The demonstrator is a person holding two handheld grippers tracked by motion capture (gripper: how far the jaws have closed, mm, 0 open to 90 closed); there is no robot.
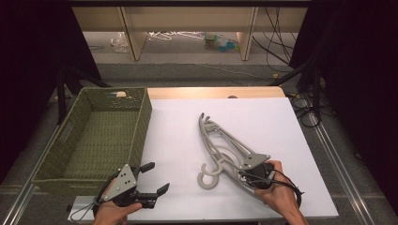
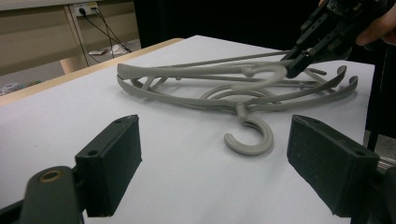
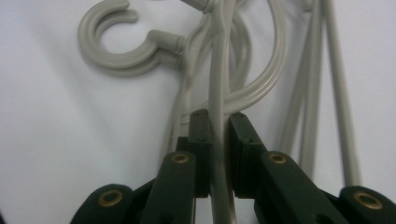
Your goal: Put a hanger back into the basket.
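Several grey plastic hangers (image 1: 217, 140) lie stacked on the white table (image 1: 263, 122), their hooks (image 1: 209, 178) curling toward the front edge. My right gripper (image 1: 242, 174) is at the pile's near end. In the right gripper view its jaws (image 3: 218, 122) are shut on one thin hanger arm (image 3: 219, 70) that runs up between the pads. The left gripper view shows that hanger (image 2: 187, 72) and the right gripper (image 2: 296, 65) clamping it, with a hook (image 2: 252, 139) resting on the table below. My left gripper (image 1: 156, 178) stands open at the front left, with nothing between its jaws (image 2: 215, 154).
A green woven basket (image 1: 141, 123) sits at the table's left, close behind my left gripper. A wooden strip (image 1: 211, 92) borders the far edge. Beyond it are shelf legs, cables and loose items on the floor. Dark curtains flank both sides.
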